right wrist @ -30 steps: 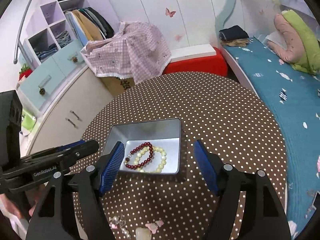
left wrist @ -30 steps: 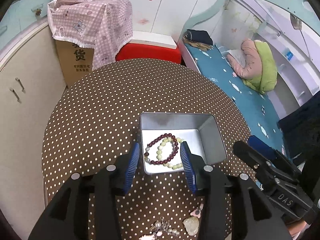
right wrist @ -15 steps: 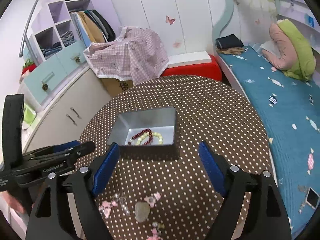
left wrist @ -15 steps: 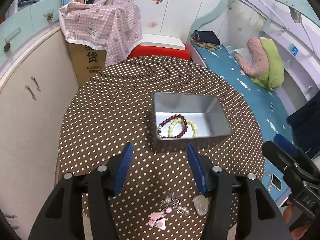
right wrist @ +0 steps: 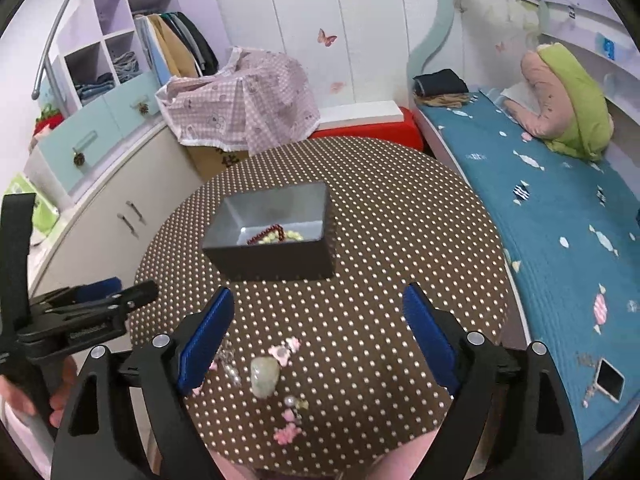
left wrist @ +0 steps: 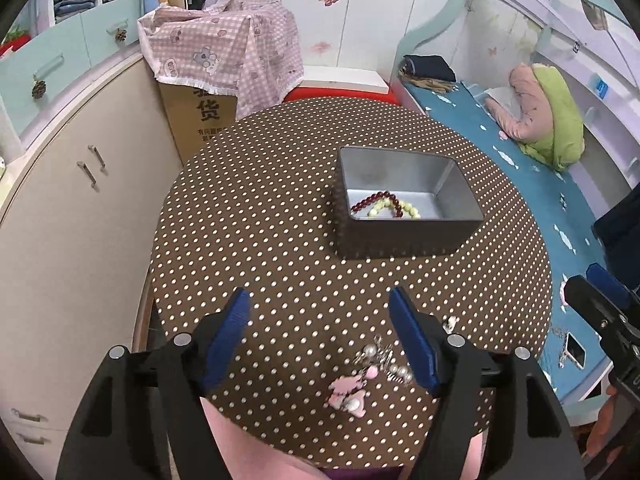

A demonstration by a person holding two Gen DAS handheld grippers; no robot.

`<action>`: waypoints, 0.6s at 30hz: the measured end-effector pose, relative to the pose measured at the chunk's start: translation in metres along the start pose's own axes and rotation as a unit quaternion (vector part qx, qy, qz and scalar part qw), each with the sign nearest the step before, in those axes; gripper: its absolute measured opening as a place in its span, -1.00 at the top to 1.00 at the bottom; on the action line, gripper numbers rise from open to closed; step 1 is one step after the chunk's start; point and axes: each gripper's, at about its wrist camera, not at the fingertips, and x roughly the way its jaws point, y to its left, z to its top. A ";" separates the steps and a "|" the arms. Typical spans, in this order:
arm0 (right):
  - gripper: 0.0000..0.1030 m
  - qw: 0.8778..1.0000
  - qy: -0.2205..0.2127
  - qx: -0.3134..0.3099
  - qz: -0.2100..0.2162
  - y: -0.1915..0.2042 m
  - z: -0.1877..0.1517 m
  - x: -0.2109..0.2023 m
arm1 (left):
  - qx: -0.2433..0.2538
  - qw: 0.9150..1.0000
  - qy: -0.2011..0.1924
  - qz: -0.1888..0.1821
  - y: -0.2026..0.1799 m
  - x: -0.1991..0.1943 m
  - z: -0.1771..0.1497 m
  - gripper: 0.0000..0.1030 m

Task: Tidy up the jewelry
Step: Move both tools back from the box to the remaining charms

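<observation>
A grey metal tin [left wrist: 404, 232] [right wrist: 276, 258] stands on the brown dotted round table [left wrist: 260, 216]. Inside lie a dark red bead bracelet [left wrist: 370, 199] [right wrist: 266, 234] and a pale yellow bead bracelet [left wrist: 406, 209] [right wrist: 294, 235]. Loose jewelry lies at the table's near edge: pink pieces [left wrist: 348, 390] [right wrist: 285, 351], pearl pieces [left wrist: 384, 356] and a pale green stone [right wrist: 265, 376]. My left gripper [left wrist: 326, 338] is open and empty above the near edge. My right gripper [right wrist: 320, 344] is open and empty, with the loose pieces between its fingers.
A cardboard box under a pink checked cloth [left wrist: 224, 60] and a red stool [right wrist: 368, 130] stand behind the table. A cabinet [left wrist: 72, 200] is on the left, a blue bed [right wrist: 540, 220] on the right. A phone [right wrist: 608, 380] lies on the bed.
Both grippers have pulled back from over the tin toward the table's near edge. The left jaws have opened wider. The bracelets stay in the tin.
</observation>
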 end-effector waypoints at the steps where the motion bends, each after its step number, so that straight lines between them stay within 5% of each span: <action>1: -0.62 1.000 0.001 -0.001 -0.001 -0.001 -0.002 0.000 | 0.000 1.000 0.000 0.001 0.001 -0.001 -0.002 -0.35; 18: -0.62 0.999 0.036 -0.031 0.006 0.005 -0.047 0.013 | -0.001 0.999 0.037 0.011 0.007 0.007 -0.045 -0.45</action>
